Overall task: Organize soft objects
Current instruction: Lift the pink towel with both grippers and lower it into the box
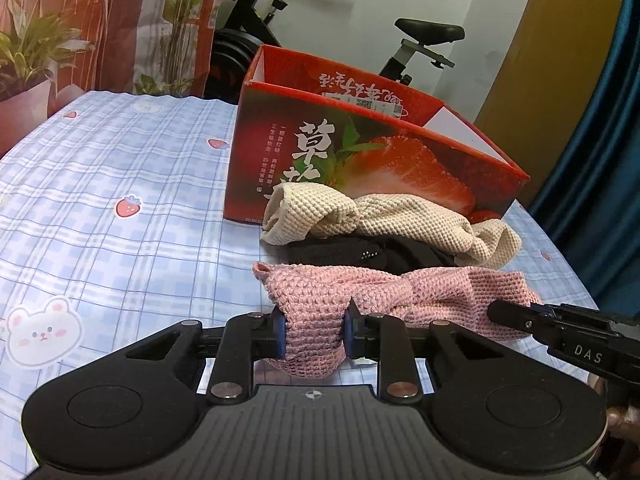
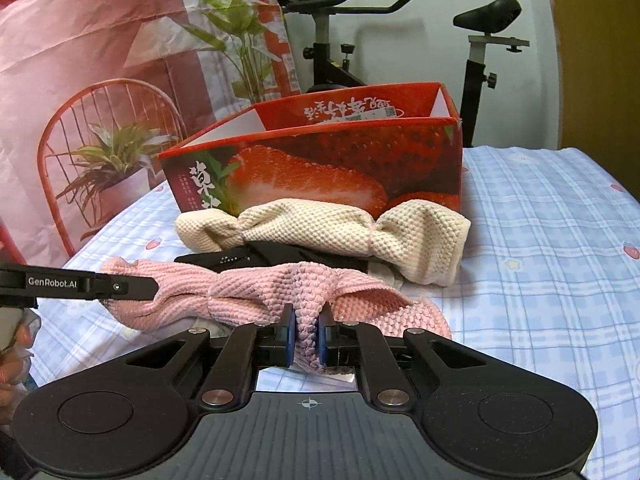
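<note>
Nearest the left wrist camera, the left hand-held gripper [image 1: 313, 330] has its blue-padded jaws pinching a fold at one end of the pink knitted cloth [image 1: 400, 292], the fabric bunched between the pads and sagging below them. In the right wrist view, the right hand-held gripper [image 2: 307, 334] is pressed together on a narrow ridge of the same pink knitted cloth [image 2: 248, 296] nearer its other end, so the cloth spans between the two tools. Each tool shows at the edge of the other's view, its dark finger reaching against the pink fabric.

The surface beneath is a bed covered by a blue plaid sheet [image 1: 120, 168] printed with strawberries and small bears.

Just behind the pink cloth lies a black garment [image 1: 360, 254], and on top of and behind that a cream knitted cloth [image 1: 400, 216], crumpled and touching the front wall of a red strawberry carton [image 1: 400, 152]. The carton stands open-topped on the bed.

Farther back are an exercise bike [image 2: 332, 60], a curtain printed with potted plants [image 2: 100, 80], and a white wall.
</note>
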`<action>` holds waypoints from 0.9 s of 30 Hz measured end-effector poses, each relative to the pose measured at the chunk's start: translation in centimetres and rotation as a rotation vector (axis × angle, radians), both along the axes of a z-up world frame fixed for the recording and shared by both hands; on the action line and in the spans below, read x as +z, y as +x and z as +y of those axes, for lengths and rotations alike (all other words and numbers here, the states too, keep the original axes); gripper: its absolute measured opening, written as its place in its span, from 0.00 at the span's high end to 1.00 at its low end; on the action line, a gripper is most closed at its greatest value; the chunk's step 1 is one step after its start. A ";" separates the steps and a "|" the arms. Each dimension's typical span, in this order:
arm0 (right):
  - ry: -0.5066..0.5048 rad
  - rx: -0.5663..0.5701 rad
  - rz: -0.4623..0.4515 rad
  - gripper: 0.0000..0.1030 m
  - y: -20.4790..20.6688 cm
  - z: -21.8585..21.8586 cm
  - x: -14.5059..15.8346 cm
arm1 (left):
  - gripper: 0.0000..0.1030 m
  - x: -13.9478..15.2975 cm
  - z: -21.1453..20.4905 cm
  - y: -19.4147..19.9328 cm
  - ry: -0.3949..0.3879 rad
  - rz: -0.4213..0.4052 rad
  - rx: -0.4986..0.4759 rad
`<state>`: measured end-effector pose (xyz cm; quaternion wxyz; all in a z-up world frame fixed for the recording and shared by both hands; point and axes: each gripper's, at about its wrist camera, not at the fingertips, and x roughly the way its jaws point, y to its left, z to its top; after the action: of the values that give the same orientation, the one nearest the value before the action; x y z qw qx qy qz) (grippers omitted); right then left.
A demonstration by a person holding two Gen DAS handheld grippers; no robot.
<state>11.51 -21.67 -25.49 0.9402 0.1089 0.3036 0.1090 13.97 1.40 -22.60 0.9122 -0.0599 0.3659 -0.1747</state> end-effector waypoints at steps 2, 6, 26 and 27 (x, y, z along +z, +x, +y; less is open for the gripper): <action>0.000 -0.001 0.000 0.91 0.1 0.0 0.0 | 0.74 0.0 0.0 0.0 -0.002 -0.001 0.000; -0.004 0.004 -0.008 0.91 0.1 0.1 0.1 | 0.74 0.2 0.1 -0.1 -0.005 -0.010 0.000; -0.023 0.019 -0.232 0.92 1.7 -0.4 8.7 | 0.75 9.3 0.4 1.2 -0.045 -0.238 0.015; -0.025 0.015 -0.238 0.92 2.3 -0.6 9.3 | 0.75 9.8 0.2 1.8 -0.050 -0.238 0.016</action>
<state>13.77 -22.24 -16.14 0.9700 0.0813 0.1921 0.1246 15.76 1.59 -12.83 0.9487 -0.0644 0.2502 -0.1823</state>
